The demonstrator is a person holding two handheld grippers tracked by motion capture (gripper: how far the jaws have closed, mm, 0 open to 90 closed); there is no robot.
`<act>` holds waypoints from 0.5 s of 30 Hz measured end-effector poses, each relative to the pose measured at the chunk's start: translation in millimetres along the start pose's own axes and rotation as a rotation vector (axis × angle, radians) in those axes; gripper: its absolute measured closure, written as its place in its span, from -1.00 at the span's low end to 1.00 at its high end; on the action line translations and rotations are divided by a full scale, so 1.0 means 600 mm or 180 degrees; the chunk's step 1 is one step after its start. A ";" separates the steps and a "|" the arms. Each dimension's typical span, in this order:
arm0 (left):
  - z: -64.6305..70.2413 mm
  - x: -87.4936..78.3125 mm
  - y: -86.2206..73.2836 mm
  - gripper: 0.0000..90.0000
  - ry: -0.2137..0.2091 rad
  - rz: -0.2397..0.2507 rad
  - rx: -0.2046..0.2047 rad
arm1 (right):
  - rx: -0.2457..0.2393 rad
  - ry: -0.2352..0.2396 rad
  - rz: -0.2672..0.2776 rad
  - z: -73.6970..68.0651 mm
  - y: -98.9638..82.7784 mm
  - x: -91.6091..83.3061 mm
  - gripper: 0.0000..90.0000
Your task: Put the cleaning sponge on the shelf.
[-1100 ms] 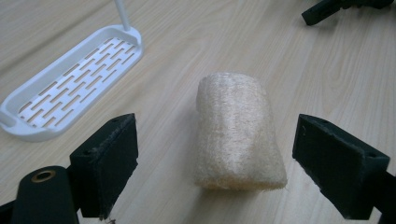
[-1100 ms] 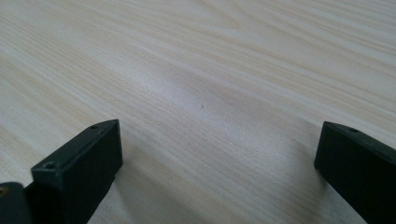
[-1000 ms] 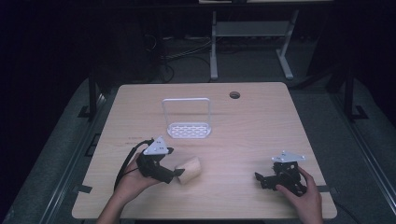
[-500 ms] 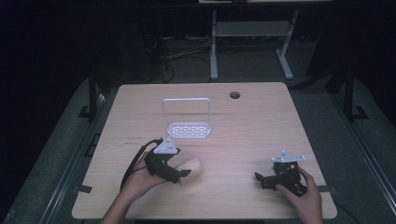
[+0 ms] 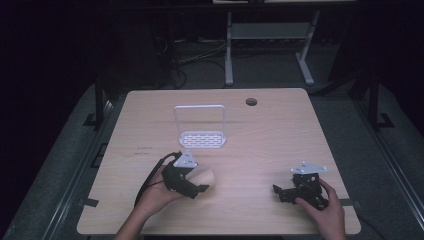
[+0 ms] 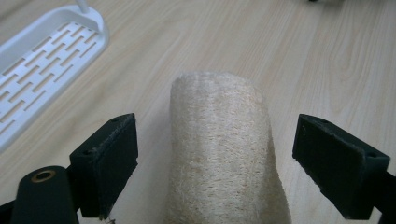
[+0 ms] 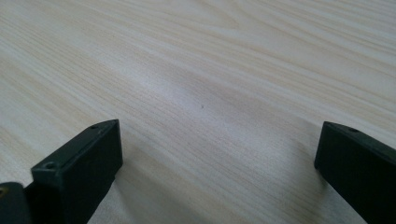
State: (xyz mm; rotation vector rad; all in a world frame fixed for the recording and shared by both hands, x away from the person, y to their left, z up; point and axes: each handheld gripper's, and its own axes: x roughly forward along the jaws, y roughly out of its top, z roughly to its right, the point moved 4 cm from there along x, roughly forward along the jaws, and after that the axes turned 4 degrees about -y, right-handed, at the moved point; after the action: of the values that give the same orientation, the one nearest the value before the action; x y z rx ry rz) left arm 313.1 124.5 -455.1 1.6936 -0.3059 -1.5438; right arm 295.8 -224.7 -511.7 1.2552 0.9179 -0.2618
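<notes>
On the table (image 5: 270,130), left gripper (image 6: 217,154) sits spread wide around a loofah roll (image 6: 222,149), pads not touching; right gripper (image 7: 217,163) gapes over bare wood.

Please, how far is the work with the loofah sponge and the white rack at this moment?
Done: the left gripper stands open around the loofah sponge, one jaw on each side, with gaps. In hand: nothing is gripped yet; the sponge lies on the table. Left: probably closing on the sponge and, as a guess, carrying it to the white rack, which stands empty nearby. The right gripper is open over bare wood.
</notes>
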 end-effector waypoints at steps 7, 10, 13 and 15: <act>0.003 0.012 -0.004 -0.70 -0.0016 -0.0036 0.0004 | 0.0000 0.0000 0.0000 0.000 0.000 0.000 -0.98; 0.004 0.019 -0.007 -0.70 -0.0009 -0.0062 -0.0004 | 0.0001 0.0000 0.0000 0.000 0.000 0.000 -0.98; 0.005 0.025 -0.010 -0.70 -0.0004 -0.0117 0.0014 | 0.0001 0.0000 0.0000 0.000 0.000 0.000 -0.98; 0.006 0.028 -0.012 -0.70 0.0002 -0.0118 -0.0011 | 0.0001 0.0000 0.0000 0.000 0.000 0.000 -0.98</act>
State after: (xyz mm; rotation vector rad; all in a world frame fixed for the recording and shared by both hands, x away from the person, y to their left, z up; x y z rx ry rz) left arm 311.5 116.6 -472.0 1.7059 -0.2726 -1.5699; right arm 295.8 -224.7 -511.6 1.2554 0.9179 -0.2620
